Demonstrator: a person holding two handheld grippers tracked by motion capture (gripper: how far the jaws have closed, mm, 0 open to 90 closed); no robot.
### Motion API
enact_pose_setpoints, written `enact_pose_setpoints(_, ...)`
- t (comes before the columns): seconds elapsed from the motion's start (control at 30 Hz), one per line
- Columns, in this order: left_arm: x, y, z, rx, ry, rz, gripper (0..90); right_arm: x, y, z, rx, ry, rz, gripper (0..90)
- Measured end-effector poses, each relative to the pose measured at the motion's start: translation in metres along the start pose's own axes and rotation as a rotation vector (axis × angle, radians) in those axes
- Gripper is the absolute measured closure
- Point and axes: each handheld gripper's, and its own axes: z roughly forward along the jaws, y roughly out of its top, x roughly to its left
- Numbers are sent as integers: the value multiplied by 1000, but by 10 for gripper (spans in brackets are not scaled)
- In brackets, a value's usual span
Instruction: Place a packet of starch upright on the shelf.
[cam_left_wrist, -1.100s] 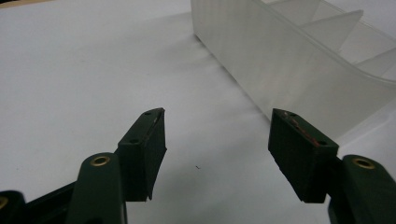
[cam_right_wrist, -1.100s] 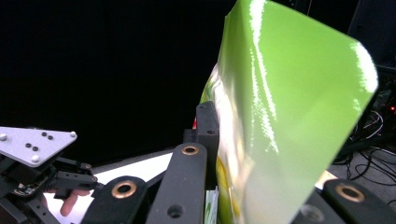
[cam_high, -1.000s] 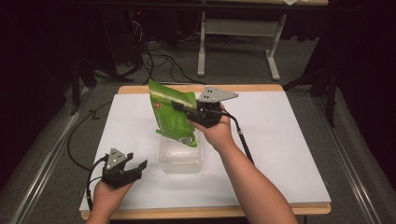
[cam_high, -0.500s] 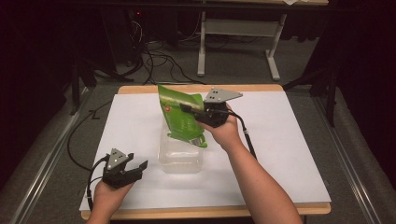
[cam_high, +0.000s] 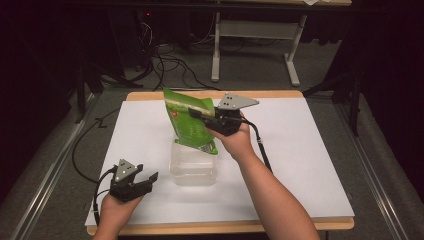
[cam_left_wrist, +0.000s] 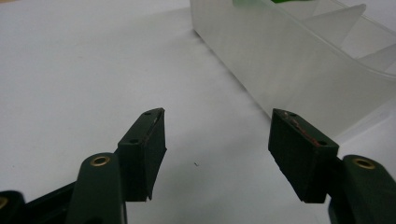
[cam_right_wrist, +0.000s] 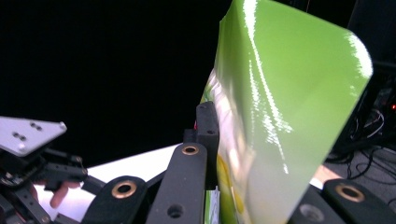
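Right gripper (cam_high: 196, 114) is clamped on the green pouch (cam_high: 187, 124), held up just over the far edge of the clear container (cam_high: 194, 170) mid-table. Left gripper (cam_high: 145, 179) sits wide and empty near the front-left edge. Loads of bare white table (cam_high: 310, 150) on the right. Pouch is tilted slightly further right than a second ago.

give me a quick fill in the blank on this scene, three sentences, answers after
1. The right gripper is shut on a pouch whose colour is ____.
2. That pouch hangs above a clear plastic ____ on the white table.
3. The left gripper rests with its jaws ____ and nothing between them.

Missing words: green; container; open
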Motion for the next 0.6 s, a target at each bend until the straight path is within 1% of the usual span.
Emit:
enact_pose_setpoints(0.07,0,0,0,0,0,0,371,0,-3,3,10,1,-4,893)
enact_pose_setpoints(0.1,0,0,0,-1,-2,0,371,-2,-9,6,21,3,5,893)
enact_pose_setpoints(0.13,0,0,0,-1,-2,0,371,-2,-9,6,21,3,5,893)
enact_pose_setpoints(0.2,0,0,1,0,-2,0,371,-5,-13,6,6,21,28,893)
enact_pose_setpoints(0.23,0,0,1,1,-2,0,371,-6,-14,5,8,27,23,893)
enact_pose_setpoints(0.33,-1,0,1,6,-2,3,371,-7,-15,4,10,29,23,893)
enact_pose_setpoints(0.37,-1,0,1,6,3,8,371,-9,-16,3,1,30,30,893)
enact_pose_setpoints(0.4,-1,0,1,6,3,8,371,-9,-16,3,1,30,30,893)
enact_pose_setpoints(0.43,-1,0,1,6,-1,5,371,-10,-18,1,-8,30,40,893)
enact_pose_setpoints(0.47,-1,0,1,6,-1,5,371,-10,-19,1,-10,31,47,892)
enact_pose_setpoints(0.6,-1,0,1,4,1,5,371,-7,-21,0,-15,32,43,892)
